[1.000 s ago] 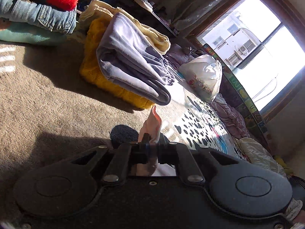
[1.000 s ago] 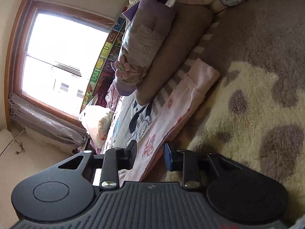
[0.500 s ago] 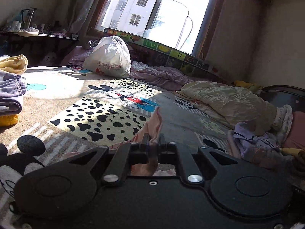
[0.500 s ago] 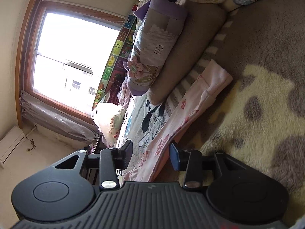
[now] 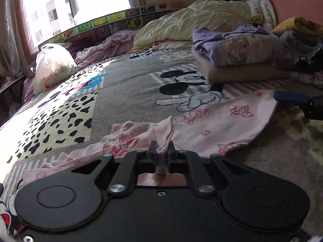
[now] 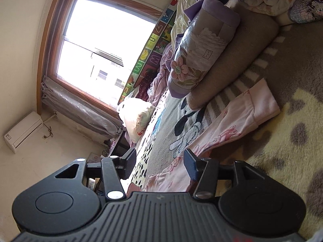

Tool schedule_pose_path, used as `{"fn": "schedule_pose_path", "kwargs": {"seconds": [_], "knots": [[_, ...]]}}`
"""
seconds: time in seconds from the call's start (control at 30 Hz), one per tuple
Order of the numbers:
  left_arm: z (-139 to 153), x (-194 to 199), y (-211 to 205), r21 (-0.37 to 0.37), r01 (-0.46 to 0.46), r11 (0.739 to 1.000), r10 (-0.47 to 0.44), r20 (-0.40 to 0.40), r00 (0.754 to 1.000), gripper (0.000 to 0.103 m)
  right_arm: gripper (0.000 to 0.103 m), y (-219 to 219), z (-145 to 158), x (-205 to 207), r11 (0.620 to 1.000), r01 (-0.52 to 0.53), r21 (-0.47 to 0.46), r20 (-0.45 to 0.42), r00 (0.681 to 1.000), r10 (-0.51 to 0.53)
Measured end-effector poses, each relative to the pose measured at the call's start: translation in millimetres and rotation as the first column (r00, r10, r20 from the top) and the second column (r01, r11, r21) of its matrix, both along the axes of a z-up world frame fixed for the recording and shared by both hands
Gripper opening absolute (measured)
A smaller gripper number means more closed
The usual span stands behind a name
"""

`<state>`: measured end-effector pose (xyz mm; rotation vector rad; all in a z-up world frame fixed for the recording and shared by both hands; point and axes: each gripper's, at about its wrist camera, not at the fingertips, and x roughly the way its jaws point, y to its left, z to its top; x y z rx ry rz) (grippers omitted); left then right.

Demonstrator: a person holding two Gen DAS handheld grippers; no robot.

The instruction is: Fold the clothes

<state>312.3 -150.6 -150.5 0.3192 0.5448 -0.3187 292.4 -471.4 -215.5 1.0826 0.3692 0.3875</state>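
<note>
Risking a slipped fold: the left gripper (image 5: 161, 150) has a pinch of the pink printed garment (image 5: 212, 125) between its narrow jaws, and those jaws are opening, so the bunched edge may drop before it is laid where wanted.

Location of task item: garment lies stretched along the patterned blanket (image 5: 125, 92) on the bed, one end ruffled beside the left gripper, the other end near the right gripper (image 6: 159, 161).

Right gripper: jaws opening, about half wide; cloth lies below and between them, pads not pressing on it. Judged to hold nothing.

Hazards, judged:
- Early release on the left would leave the ruffled end crumpled, the fold uneven.
- With both ends let go, the long garment could skew on the fleecy blanket.
- Right gripper's finger, seen in the left view at the cloth's far edge, could drag that edge if moved off carelessly.

Count:
- Pink printed garment: one.
- Grippers: two.
- Folded pile nearby (image 5: 238, 60): one, a purple top on a tan piece.
- White plastic bag (image 5: 53, 68): one.
- Cream quilt (image 5: 191, 22): one.
- Window (image 6: 105, 44): one.
</note>
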Motion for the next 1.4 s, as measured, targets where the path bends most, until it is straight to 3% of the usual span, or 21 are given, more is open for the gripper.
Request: {"fn": "schedule_pose_path", "kwargs": {"seconds": [0.07,0.1,0.2,0.3,0.37,0.43,0.57,0.67,0.77,0.97,1.0,1.07,1.2,1.23,1.27,1.3,1.37,1.4], "knots": [[1.1,-7.8,5.1,-0.024,0.036,0.999,-0.037,-0.037,0.999,0.04,0.053,1.2,-0.4,1.0,1.0,-0.017,0.02,0.008,1.0,0.017],[3.6,-14.1,10.8,-0.043,0.048,0.998,-0.05,-0.044,0.998,0.046,0.054,3.2,-0.1,1.5,0.999,-0.026,0.022,0.013,1.0,0.026],[16.9,-34.2,48.4,-0.09,-0.004,0.996,0.003,-0.012,1.0,0.045,0.054,15.2,0.6,5.1,0.997,-0.077,-0.008,0.003,0.997,0.077],[21.3,-40.2,104.9,-0.116,-0.158,0.981,0.16,0.009,0.987,0.038,0.056,28.9,2.6,8.5,0.991,-0.131,-0.042,-0.009,0.991,0.131],[21.1,-35.7,152.5,-0.165,-0.292,0.942,0.292,-0.025,0.956,0.037,0.056,40.1,5.1,10.7,0.983,-0.168,-0.069,-0.014,0.986,0.167],[21.2,-31.0,198.9,-0.251,-0.392,0.885,0.377,-0.11,0.92,0.035,0.056,51.0,9.2,11.8,0.973,-0.202,-0.111,-0.02,0.979,0.201],[21.7,-37.4,253.0,-0.439,-0.474,0.763,0.405,-0.247,0.88,0.035,0.057,71.8,16.5,9.3,0.945,-0.263,-0.195,-0.04,0.965,0.26],[15.6,-32.1,254.4,-0.499,-0.48,0.722,0.384,-0.288,0.877,0.035,0.057,76.8,18.4,6.7,0.939,-0.269,-0.213,-0.055,0.963,0.263],[9.8,-17.0,248.9,-0.53,-0.47,0.706,0.341,-0.327,0.881,0.035,0.057,80.4,17.5,3.1,0.939,-0.26,-0.226,-0.067,0.966,0.251],[-1.3,-6.3,245.9,-0.536,-0.471,0.7,0.303,-0.374,0.876,0.035,0.057,83.7,14.7,2.5,0.938,-0.251,-0.238,-0.081,0.968,0.239],[-2.2,-5.9,246.5,-0.545,-0.463,0.699,0.292,-0.374,0.88,0.03,0.057,84.6,13.6,4.6,0.938,-0.251,-0.239,-0.085,0.968,0.238],[-2.1,-6.7,249.0,-0.542,-0.459,0.704,0.293,-0.367,0.883,0.005,0.057,85.8,12.1,6.1,0.936,-0.254,-0.243,-0.094,0.967,0.238],[-12.6,-8.4,272.5,-0.568,-0.478,0.67,0.276,-0.406,0.871,0.005,0.057,86.6,9.5,5.3,0.934,-0.259,-0.245,-0.099,0.965,0.241],[-11.4,-9.0,274.9,-0.577,-0.476,0.664,0.27,-0.409,0.872,0.006,0.056,86.2,9.1,5.1,0.935,-0.258,-0.243,-0.099,0.965,0.241],[-8.2,-11.1,276.1,-0.578,-0.483,0.658,0.287,-0.4,0.87,0.017,0.056,85.8,8.6,4.9,0.936,-0.258,-0.241,-0.1,0.965,0.24],[-4.9,-14.2,277.0,-0.579,-0.489,0.652,0.309,-0.386,0.869,0.035,0.056,85.3,8.1,4.6,0.936,-0.258,-0.238,-0.1,0.966,0.24],[4.9,-21.8,276.9,-0.605,-0.461,0.649,0.319,-0.334,0.887,0.041,0.056,84.5,8.5,-1.4,0.937,-0.255,-0.237,-0.101,0.966,0.237],[10.0,-25.0,274.4,-0.612,-0.433,0.661,0.307,-0.305,0.901,0.041,0.056,84.1,9.3,-7.0,0.938,-0.252,-0.237,-0.102,0.967,0.234]]}}
